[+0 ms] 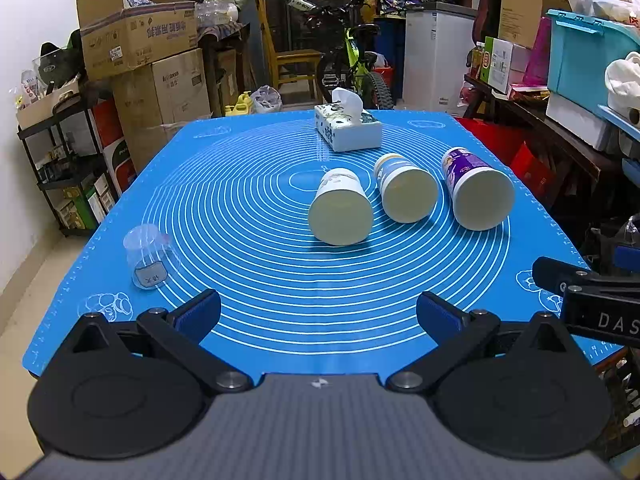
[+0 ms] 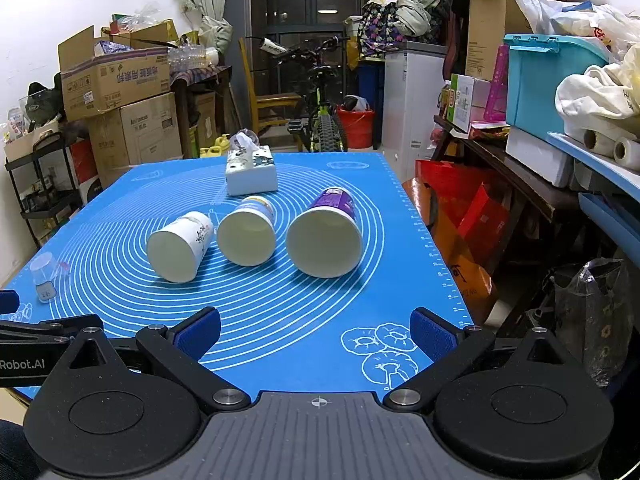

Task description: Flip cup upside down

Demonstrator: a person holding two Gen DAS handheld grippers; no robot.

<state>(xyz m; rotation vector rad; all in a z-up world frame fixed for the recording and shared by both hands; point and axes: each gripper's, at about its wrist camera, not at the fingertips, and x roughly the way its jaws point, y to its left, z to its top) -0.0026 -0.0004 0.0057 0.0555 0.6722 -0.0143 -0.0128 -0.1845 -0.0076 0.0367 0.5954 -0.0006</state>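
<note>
Three paper cups lie on their sides on the blue mat (image 1: 248,280), mouths facing me: a white patterned cup (image 1: 341,207) (image 2: 180,246), a white-and-blue cup (image 1: 405,189) (image 2: 247,231), and a purple cup (image 1: 478,194) (image 2: 325,234). A small clear plastic cup (image 1: 149,255) (image 2: 45,276) stands mouth down at the mat's left edge. My left gripper (image 1: 318,314) is open and empty, near the front edge. My right gripper (image 2: 316,330) is open and empty, also near the front edge, short of the cups.
A tissue box (image 1: 347,127) (image 2: 251,174) sits at the back of the mat. Part of the right gripper (image 1: 592,296) shows at the left wrist view's right side. Cardboard boxes (image 1: 140,40), a bicycle (image 1: 352,60) and cluttered shelves (image 2: 560,128) surround the table.
</note>
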